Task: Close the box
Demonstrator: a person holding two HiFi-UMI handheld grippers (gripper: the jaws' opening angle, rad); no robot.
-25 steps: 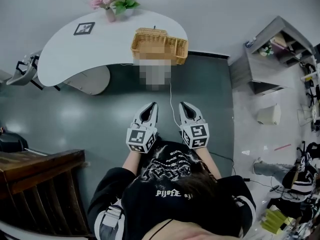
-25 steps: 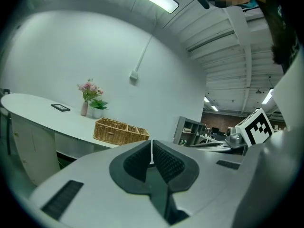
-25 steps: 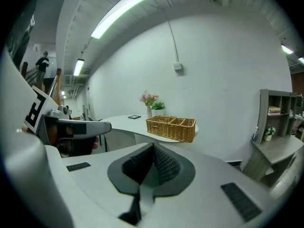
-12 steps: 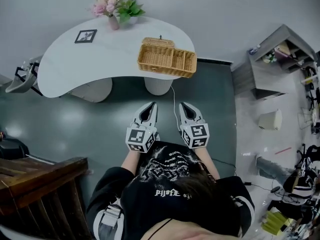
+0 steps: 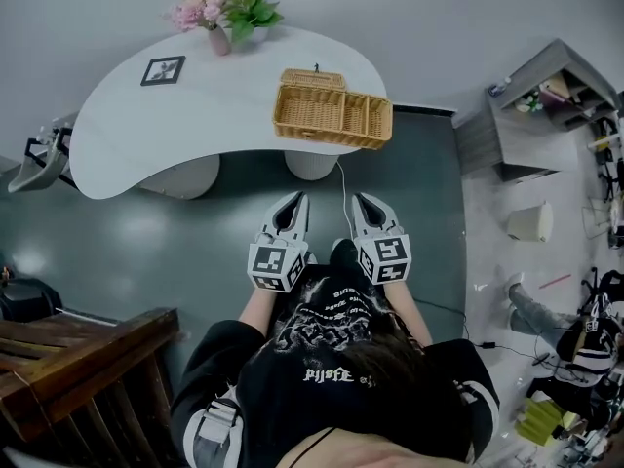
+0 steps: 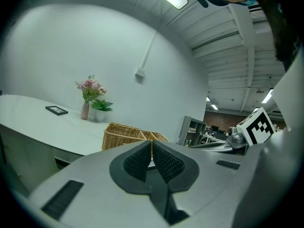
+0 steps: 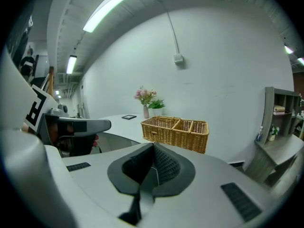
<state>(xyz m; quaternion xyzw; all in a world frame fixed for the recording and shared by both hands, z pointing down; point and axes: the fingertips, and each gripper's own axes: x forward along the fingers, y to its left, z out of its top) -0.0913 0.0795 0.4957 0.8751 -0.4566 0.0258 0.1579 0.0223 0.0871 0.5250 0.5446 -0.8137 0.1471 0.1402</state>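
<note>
A wicker box [image 5: 333, 113] stands open on the right end of the white curved table [image 5: 156, 130], its lid [image 5: 313, 77] folded back behind it. The same wicker box [image 6: 127, 135] shows ahead in the left gripper view, and the box [image 7: 175, 131] shows its inner dividers in the right gripper view. My left gripper [image 5: 296, 196] and right gripper [image 5: 359, 197] are held side by side in front of the person's chest, short of the table. Both are shut with nothing between the jaws.
A vase of pink flowers [image 5: 216, 10] and a small picture frame [image 5: 163, 70] sit on the table's far side. A grey shelf unit [image 5: 546, 115] stands at the right, a wooden chair [image 5: 83, 378] at the lower left. A cable [image 5: 341, 203] hangs from the table.
The view has closed in on the table, so the box sits nearer and further right. Both grippers keep their pose, shut.
</note>
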